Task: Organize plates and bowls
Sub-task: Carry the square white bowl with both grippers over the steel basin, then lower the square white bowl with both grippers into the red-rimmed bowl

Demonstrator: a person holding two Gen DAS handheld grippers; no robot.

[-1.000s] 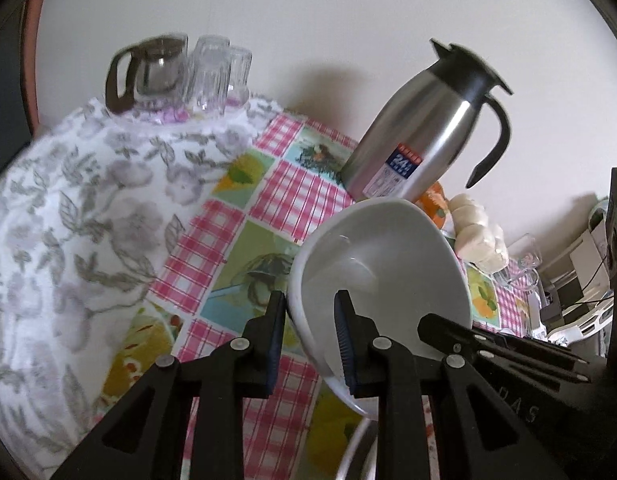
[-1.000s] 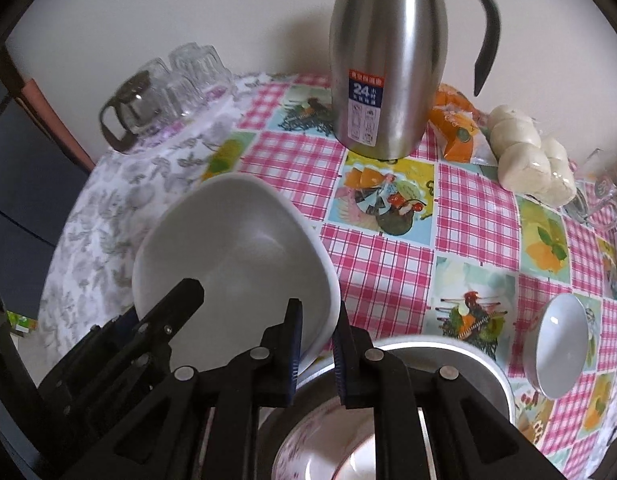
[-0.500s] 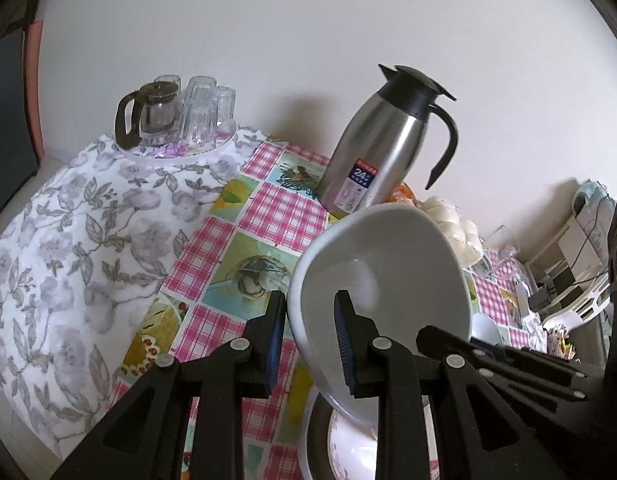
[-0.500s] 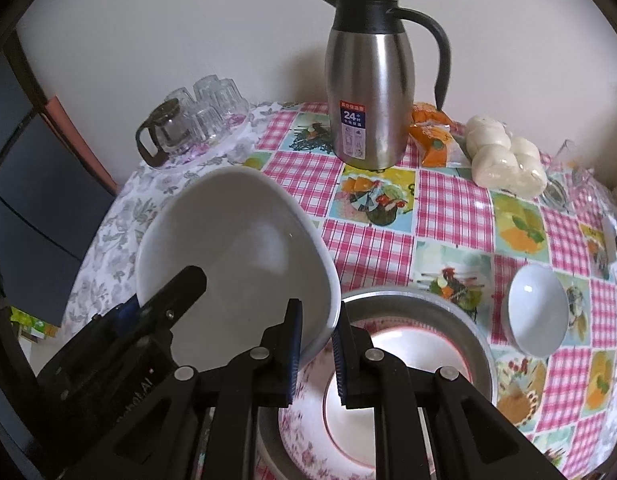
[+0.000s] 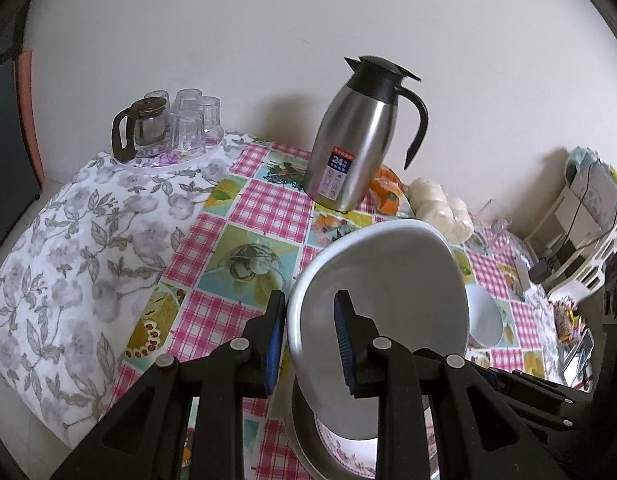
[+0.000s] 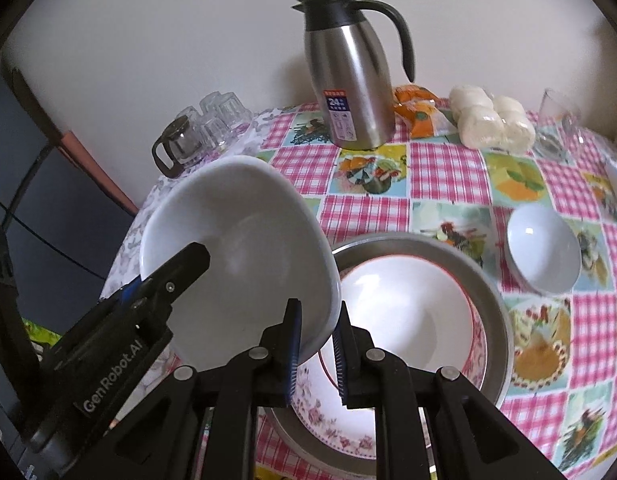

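Resting inside the metal basin (image 6: 490, 280), a floral plate (image 6: 404, 316); both grippers grip a white bowl (image 6: 244, 248).

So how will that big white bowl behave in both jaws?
The big white bowl looks glazed, so probably slippery on its thin rim. Held tilted, it may pivot. It seems rigid, likely ceramic, and could chip against the floral plate below.

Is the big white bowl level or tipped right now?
Tipped. The big white bowl is held off the table, rim pinched by the left gripper and right gripper, its opening facing sideways.
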